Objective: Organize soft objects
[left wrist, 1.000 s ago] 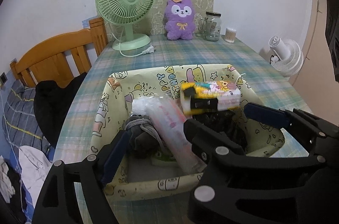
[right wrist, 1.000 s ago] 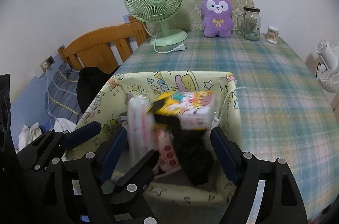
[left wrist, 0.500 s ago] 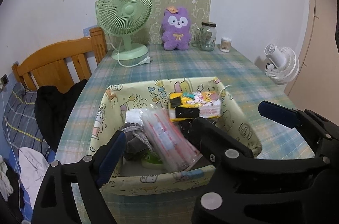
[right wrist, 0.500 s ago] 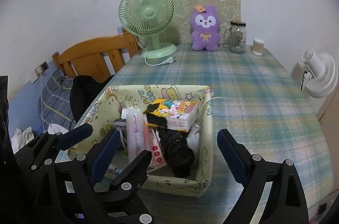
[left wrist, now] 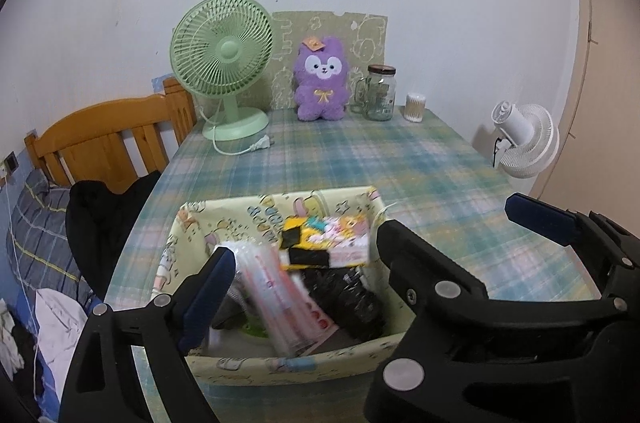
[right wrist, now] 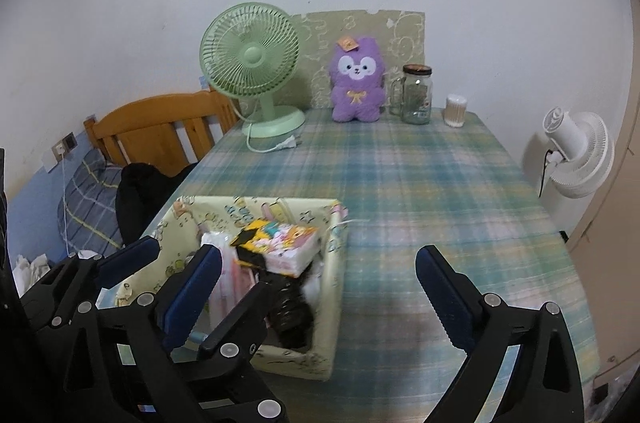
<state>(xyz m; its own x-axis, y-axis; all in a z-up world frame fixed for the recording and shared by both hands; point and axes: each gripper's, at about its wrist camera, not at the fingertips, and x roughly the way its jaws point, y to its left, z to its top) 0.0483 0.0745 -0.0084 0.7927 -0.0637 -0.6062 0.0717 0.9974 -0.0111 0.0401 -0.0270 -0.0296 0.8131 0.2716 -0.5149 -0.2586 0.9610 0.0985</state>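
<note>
1. The fabric bin [right wrist: 334,263] at the near edge of the counter [right wrist: 420,183] already holds a yellow tissue pack [right wrist: 286,245], a clear sleeve [left wrist: 280,295] and a crinkly black bag [left wrist: 344,297]; packing looks nearly done.
2. The purple plush [right wrist: 356,87] sits at the counter's far end, well apart from the bin; it may be left.
3. Left tool [left wrist: 368,235] and right tool [right wrist: 318,285] both gape wide, empty.

Green fan [left wrist: 222,52], glass jar [left wrist: 380,92], white fan [left wrist: 524,139].
</note>
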